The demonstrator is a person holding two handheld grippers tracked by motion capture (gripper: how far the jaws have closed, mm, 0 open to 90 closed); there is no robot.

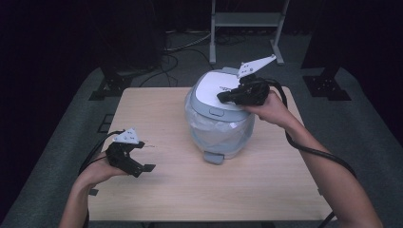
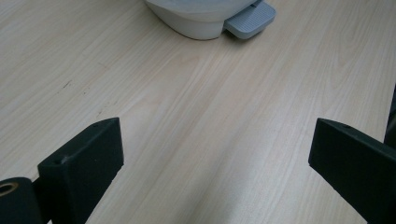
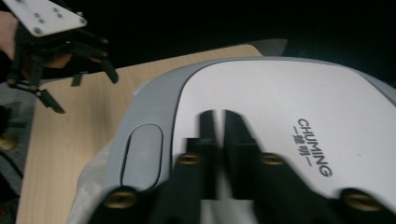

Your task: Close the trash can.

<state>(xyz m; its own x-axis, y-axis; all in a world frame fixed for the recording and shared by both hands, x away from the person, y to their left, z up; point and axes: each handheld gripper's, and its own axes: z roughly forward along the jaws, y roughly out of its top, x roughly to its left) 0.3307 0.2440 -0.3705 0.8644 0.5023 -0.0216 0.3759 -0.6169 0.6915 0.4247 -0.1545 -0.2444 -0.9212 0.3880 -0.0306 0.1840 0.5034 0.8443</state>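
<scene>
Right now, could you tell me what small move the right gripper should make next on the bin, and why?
Probably press down: the right gripper, jaws nearly shut, sits over the white lid of the pedal bin, while the left gripper waits open, apart from it.

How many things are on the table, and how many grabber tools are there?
Pedal bins: 1
Grippers, the left gripper and the right gripper: 2
Total: 3

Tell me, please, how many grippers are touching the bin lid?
1. The right gripper rests with its closed jaws on the white lid of the pedal bin. The left gripper is apart, open, over the table.
</scene>
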